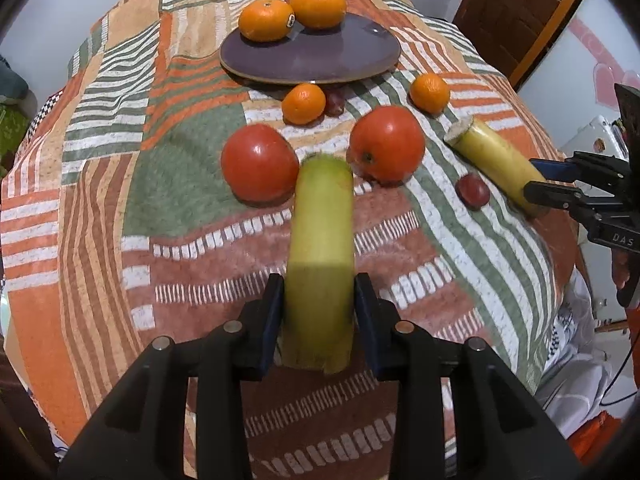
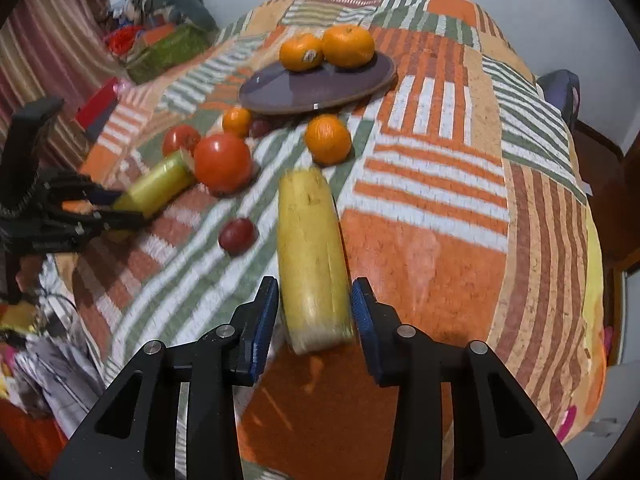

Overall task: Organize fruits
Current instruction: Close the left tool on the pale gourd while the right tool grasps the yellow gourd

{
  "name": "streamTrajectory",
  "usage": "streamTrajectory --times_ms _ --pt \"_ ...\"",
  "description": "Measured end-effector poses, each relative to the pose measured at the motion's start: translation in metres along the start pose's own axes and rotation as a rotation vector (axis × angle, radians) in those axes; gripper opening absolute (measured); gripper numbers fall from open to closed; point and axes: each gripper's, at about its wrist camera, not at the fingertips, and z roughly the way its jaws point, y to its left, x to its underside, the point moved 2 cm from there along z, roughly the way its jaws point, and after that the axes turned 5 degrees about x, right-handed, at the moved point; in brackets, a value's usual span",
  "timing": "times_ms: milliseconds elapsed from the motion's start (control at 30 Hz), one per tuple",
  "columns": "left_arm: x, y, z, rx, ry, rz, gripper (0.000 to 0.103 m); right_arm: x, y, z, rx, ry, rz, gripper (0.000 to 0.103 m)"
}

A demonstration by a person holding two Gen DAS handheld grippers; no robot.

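Each hand has a banana piece right now; the left tool (image 1: 319, 308) is pinching the greener banana (image 1: 322, 232) near its cut end, pads tight on both sides; the right tool (image 2: 315, 312) has the yellower banana (image 2: 310, 256) between its pads, and it looks clamped on the left pad, though I can see a thin gap on the right pad, so I'd call that grip lighter.

What could go wrong: both pieces stick out long past the pads, so they could swing or slip if the hands tilt; the right one especially, going by that gap. Squeeze harder and you just bruise soft fruit. The plate (image 1: 344, 60) already holds two oranges (image 1: 318, 6) at the back, so a careless drop could roll them off. On the way there sit two tomatoes (image 1: 387, 142), two small oranges (image 1: 304, 103) and a grape (image 1: 473, 189); a low pass could knock any of them rolling, the grape most of all.

The surface is a patchwork cloth (image 1: 100, 200) in orange, green and white stripes over what seems like a tabletop; it's wrinkled and drops off at the edges, so round stuff won't stay put. Room is cluttered: a wooden door (image 1: 520, 8), a pale wall, piles of fabric off to the side.
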Motion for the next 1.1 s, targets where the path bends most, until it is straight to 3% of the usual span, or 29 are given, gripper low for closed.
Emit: streamTrajectory --times_ms 400,700,1100 --pt "-0.015 0.005 0.019 0.018 -0.004 -0.047 0.036 -0.009 0.008 0.022 0.026 0.015 -0.031 0.038" --pt "-0.018 -0.003 0.023 -0.027 -0.029 -0.027 0.036 -0.003 0.006 0.024 0.013 0.001 0.009 0.036" --pt "-0.015 -0.003 -0.005 0.002 -0.087 -0.065 0.035 -0.011 0.006 0.006 0.043 -0.066 0.010 0.034"
